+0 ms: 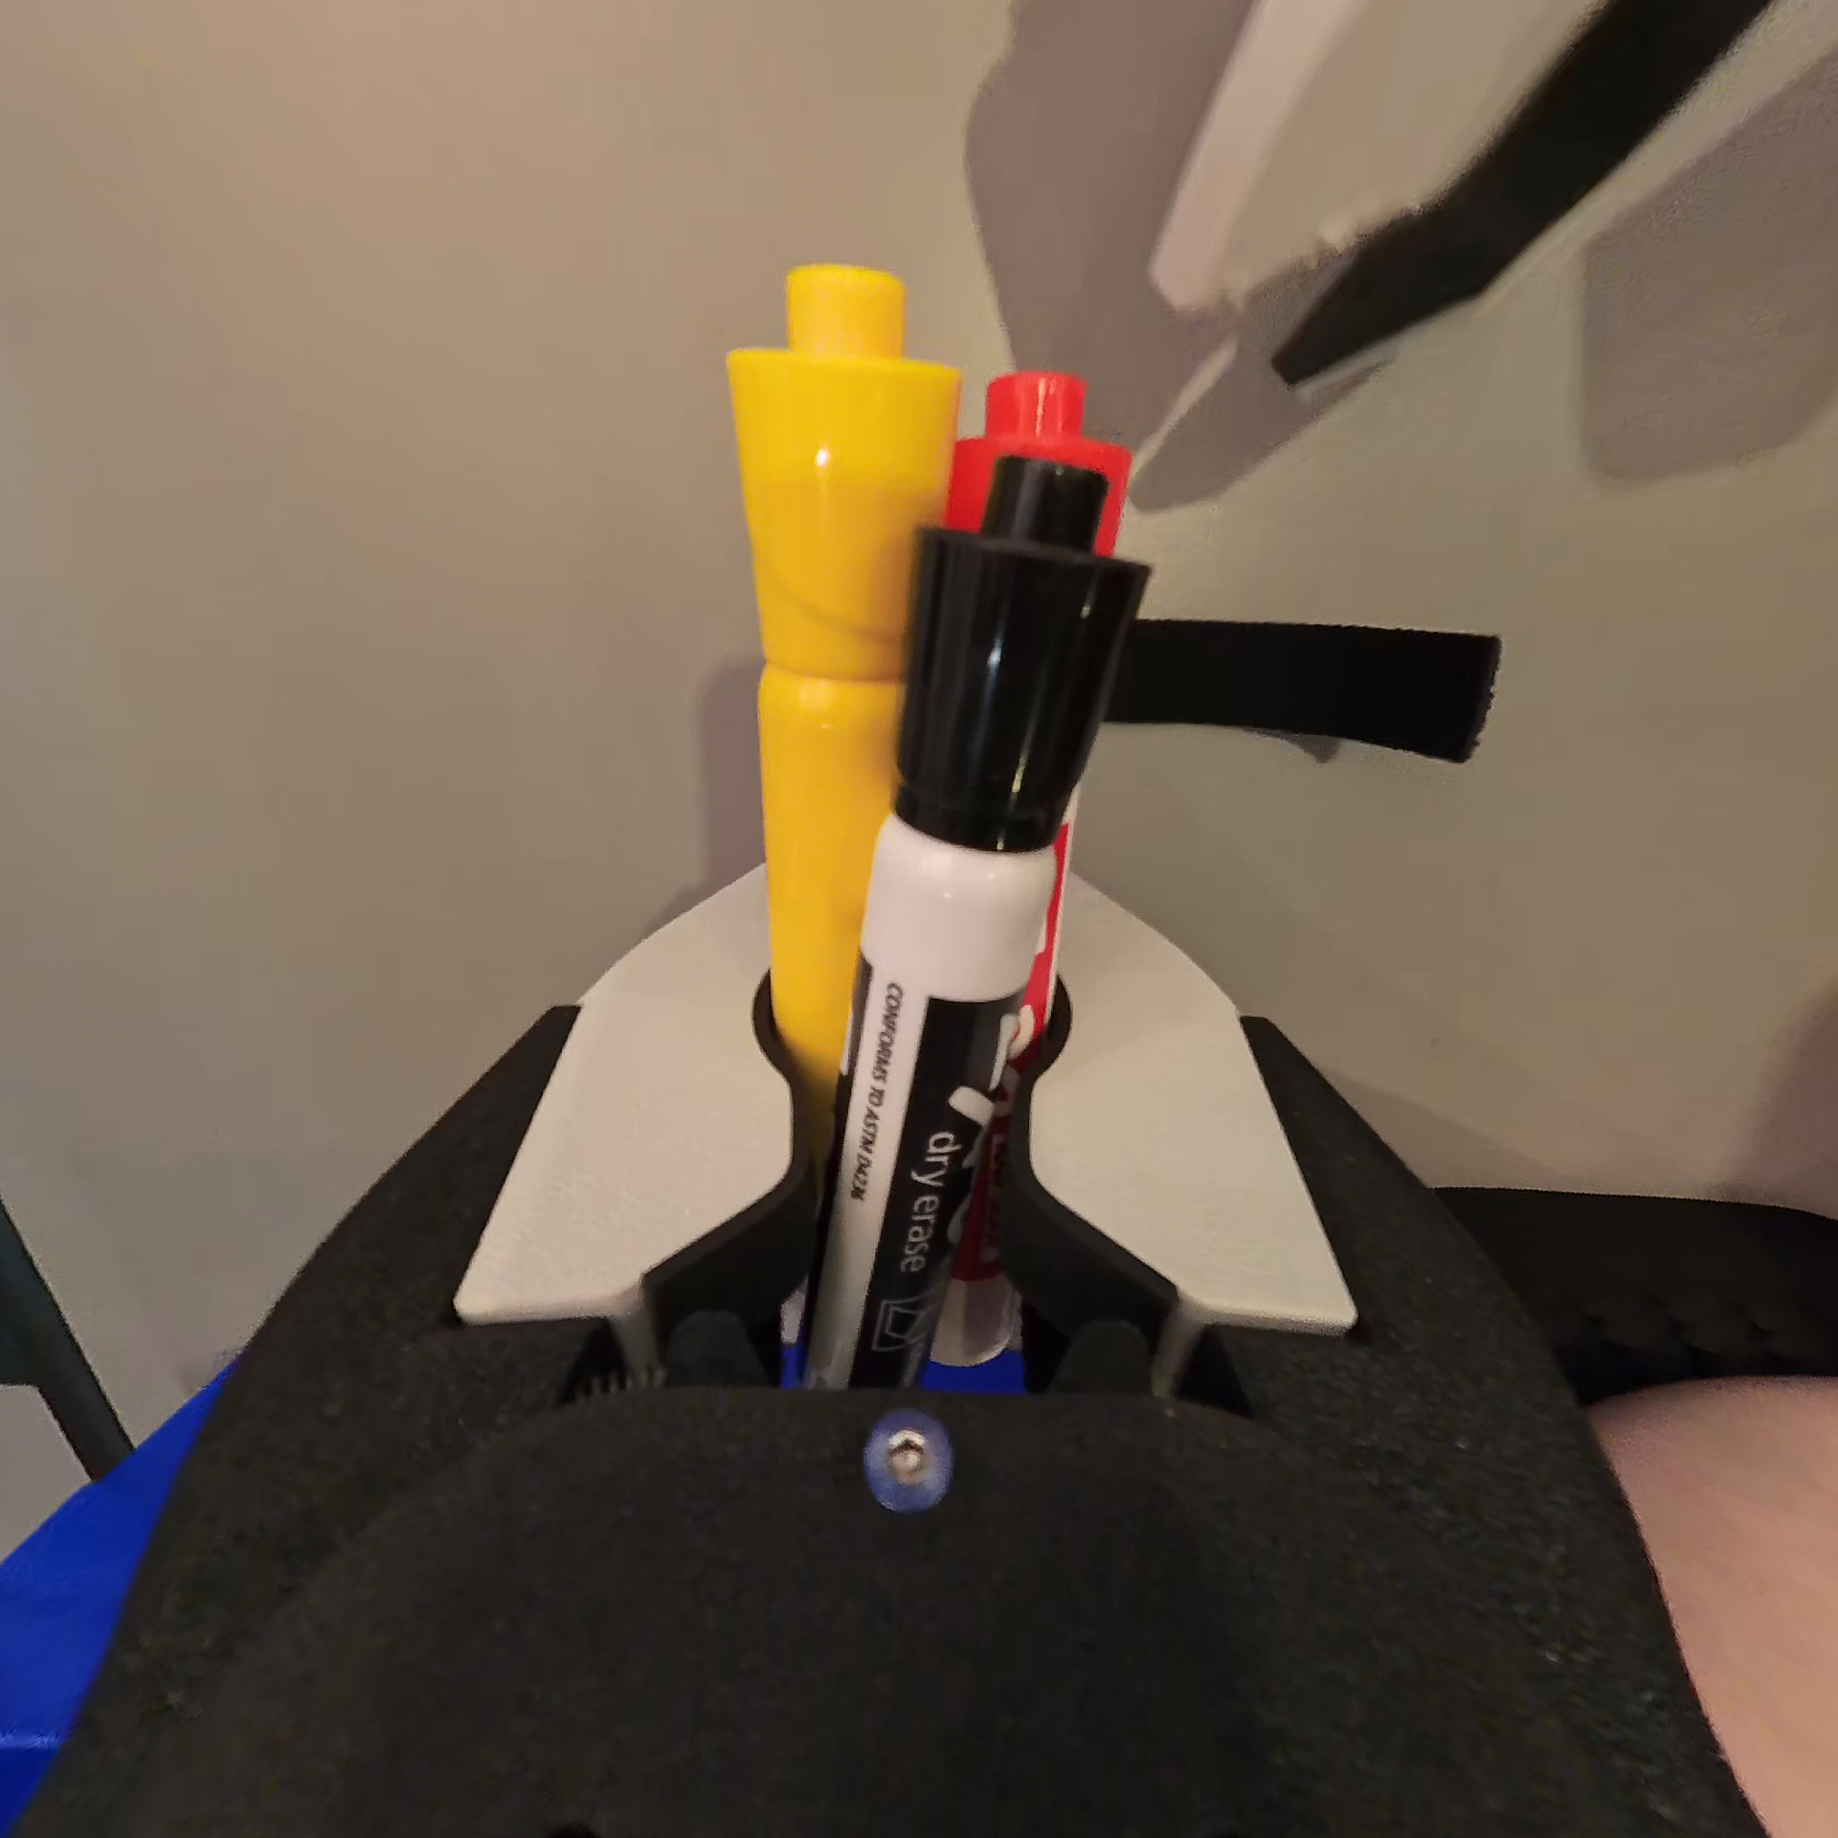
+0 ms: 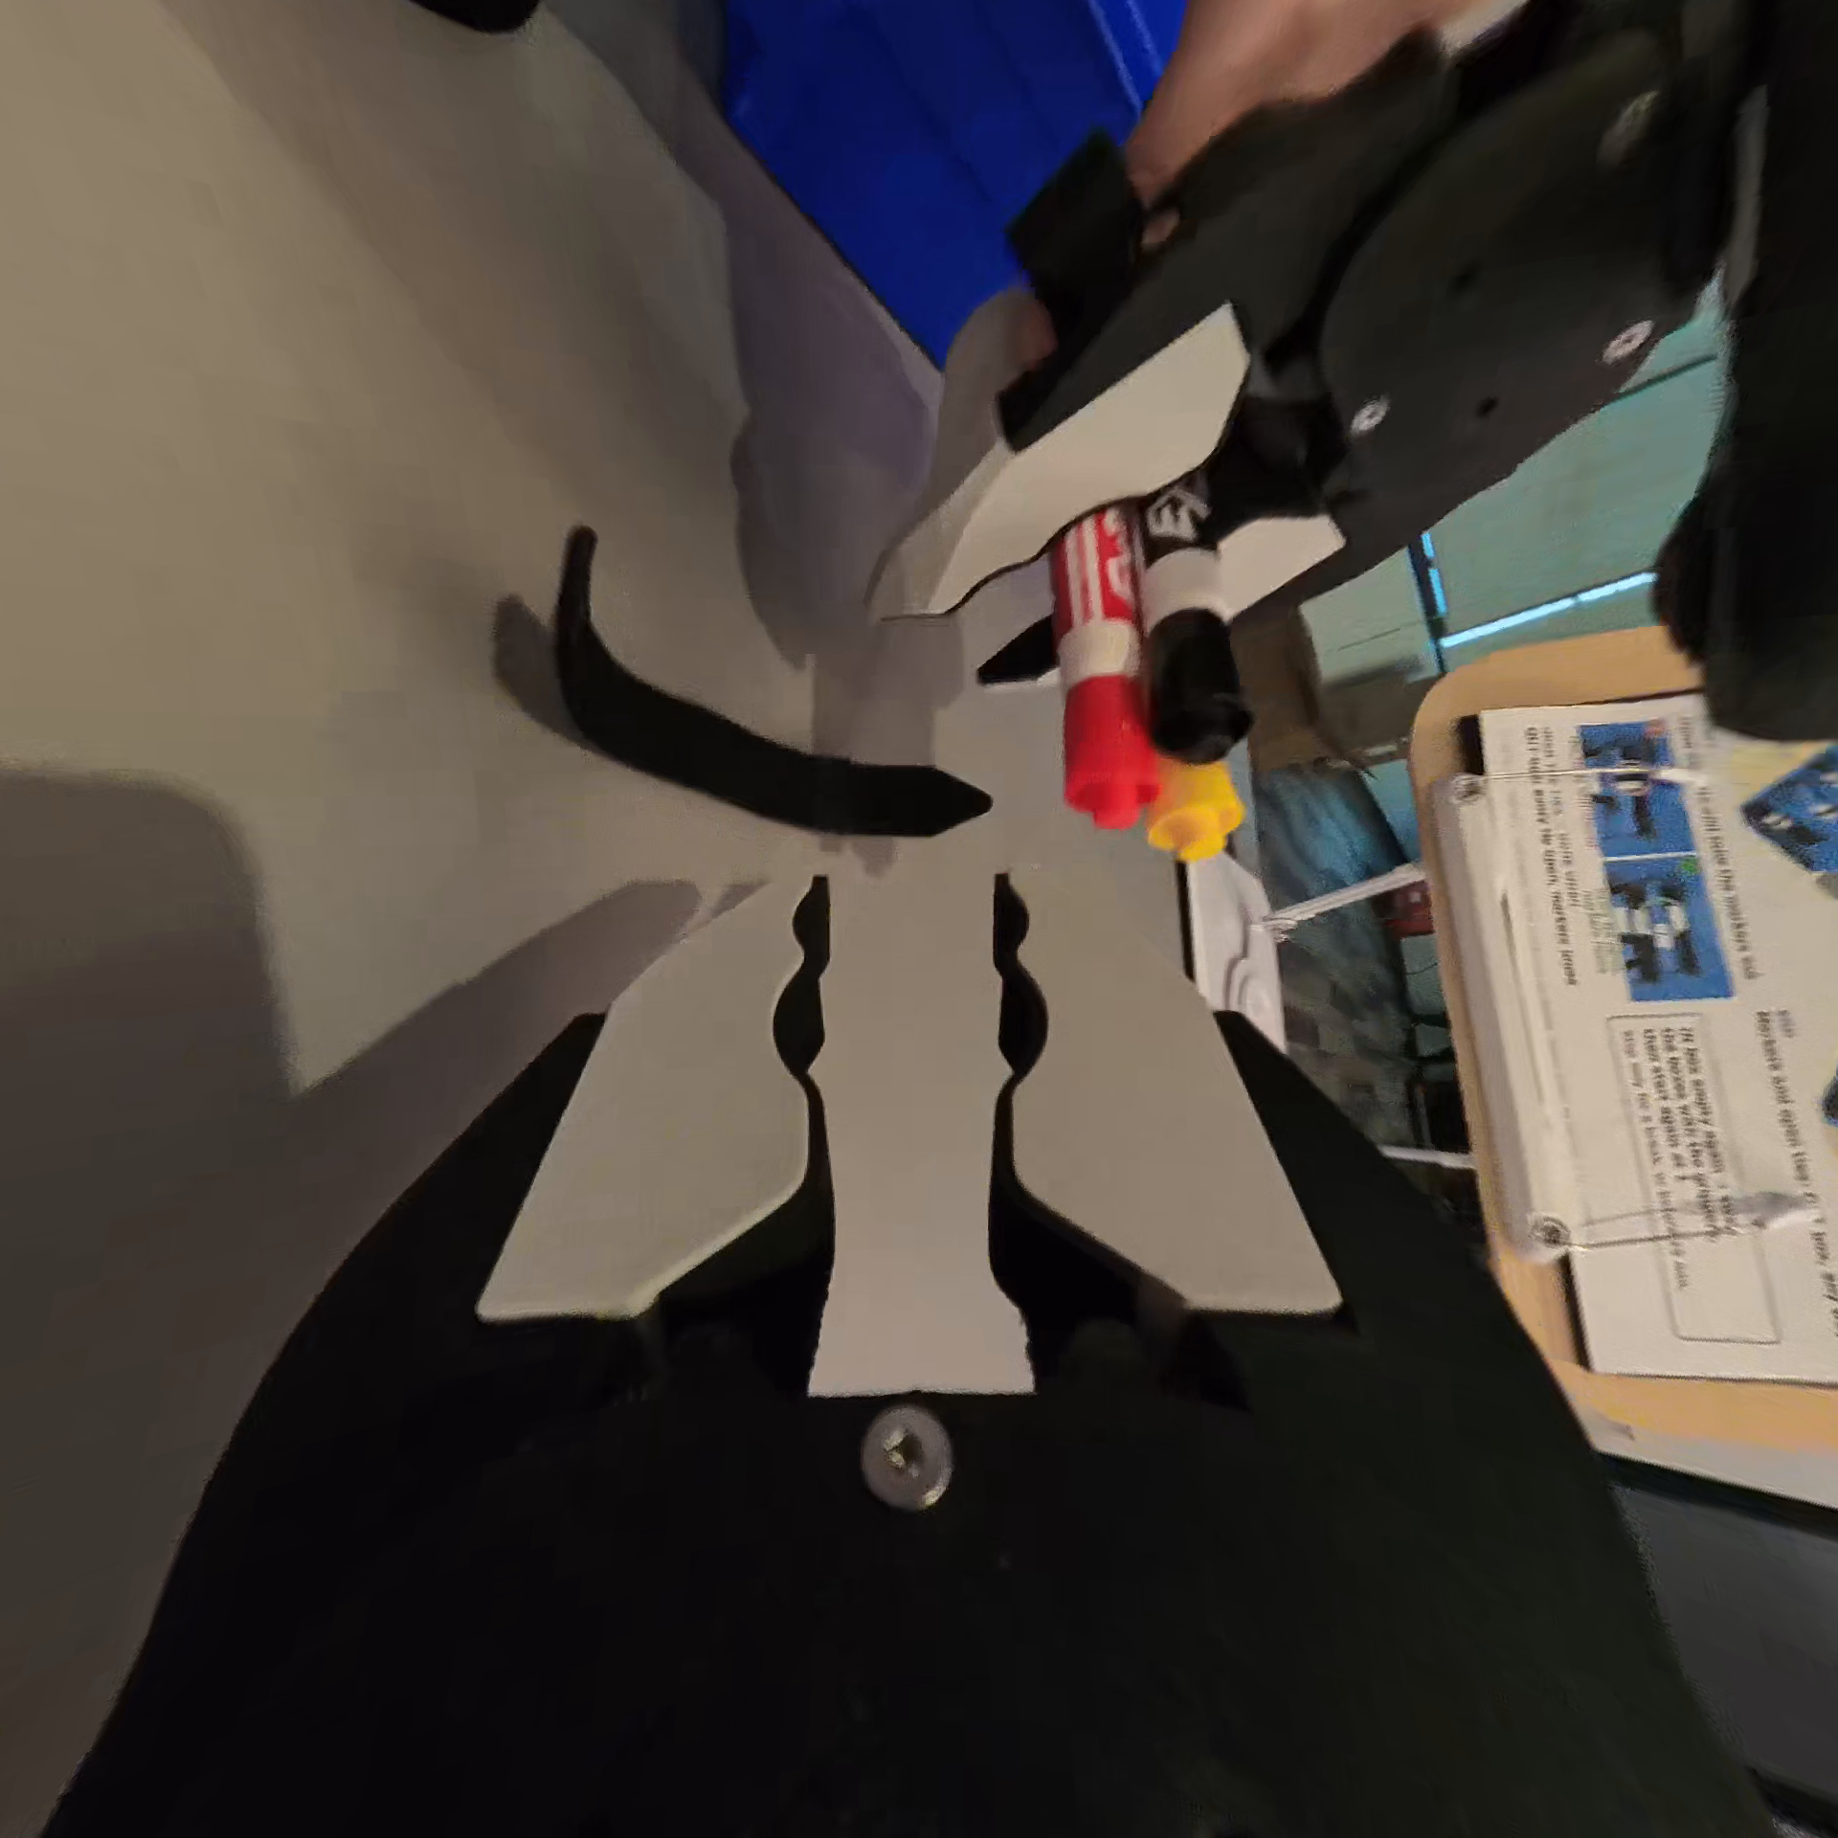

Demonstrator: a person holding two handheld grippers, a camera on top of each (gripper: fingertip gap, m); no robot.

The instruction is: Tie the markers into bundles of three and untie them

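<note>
We see the left gripper (image 1: 910,1084) pinching three markers together: a yellow marker (image 1: 830,637), a red marker (image 1: 1039,443) and a black marker (image 1: 1005,686), all pointing cap-first away from the camera over a pale grey table (image 1: 348,497). The black marker lies nearest the lens, the yellow one to its left and the red one tucked behind it on the right. A black strap (image 1: 1303,691) lies flat on the table just right of the black marker's cap. In the right wrist view the right gripper (image 2: 905,895) has its fingers spread apart with nothing between them, and its tips sit just short of the strap's pointed end. From there the marker bundle hangs up and to the right of the strap, caps down and close above the table. A blue bin (image 2: 895,129) stands beyond the strap, and a printed instruction sheet (image 2: 1681,995) lies far right of it.
</note>
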